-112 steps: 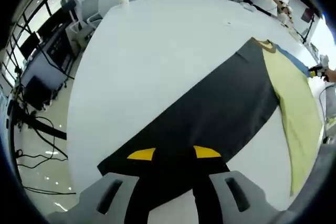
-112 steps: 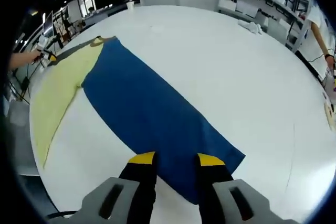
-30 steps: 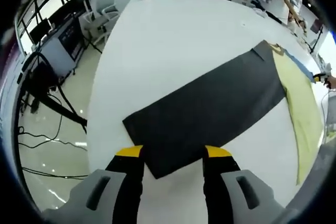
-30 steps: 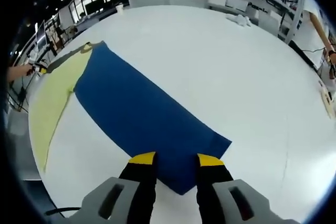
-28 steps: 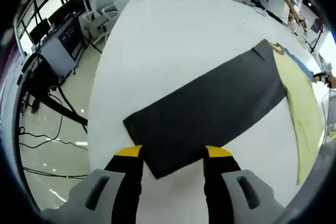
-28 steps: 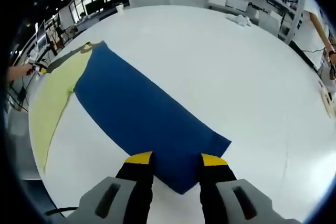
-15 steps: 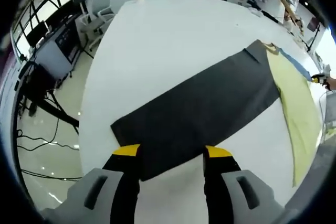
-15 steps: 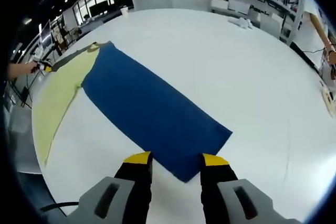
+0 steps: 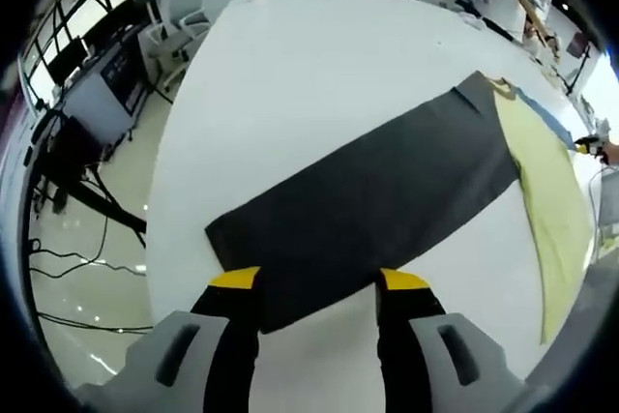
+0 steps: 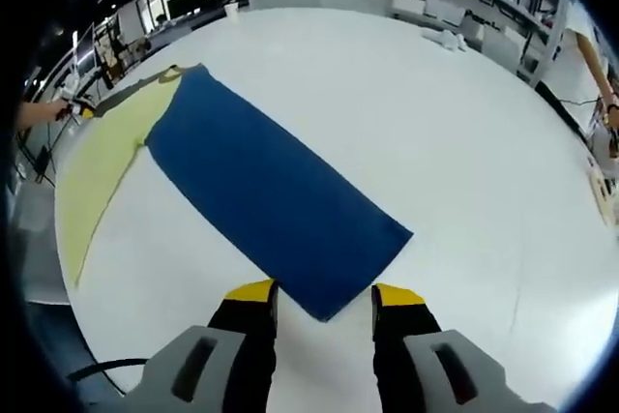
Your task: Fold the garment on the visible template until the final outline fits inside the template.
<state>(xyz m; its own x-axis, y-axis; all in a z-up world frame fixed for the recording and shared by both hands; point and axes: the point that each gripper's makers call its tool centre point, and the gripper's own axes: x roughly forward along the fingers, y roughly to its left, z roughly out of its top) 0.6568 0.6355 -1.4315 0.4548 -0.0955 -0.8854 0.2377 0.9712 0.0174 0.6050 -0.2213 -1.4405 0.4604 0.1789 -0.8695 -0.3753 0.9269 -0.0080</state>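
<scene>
1. In the left gripper view, a long dark grey fabric panel [image 9: 372, 205] lies flat on the white round worktop [image 9: 290, 74]. Its long axis runs diagonally from the near end, between the jaws, to the far upper right, where it meets a pale yellow fabric panel [image 9: 546, 200].
2. In the right gripper view, a long blue fabric panel [image 10: 266, 191] lies flat on the same worktop [image 10: 464, 142], its long axis running from the near corner to the upper left, beside the yellow panel [image 10: 102, 166].
3. The left hand-held gripper [image 9: 318, 282] is spread wide, its yellow-tipped jaws either side of the grey panel's near edge, grasping nothing.
4. The right hand-held gripper [image 10: 324, 292] is likewise released, the blue panel's corner lying between its tips.
5. Wall lettering at the far edge is cut off; it perhaps begins "Dilige".
</scene>
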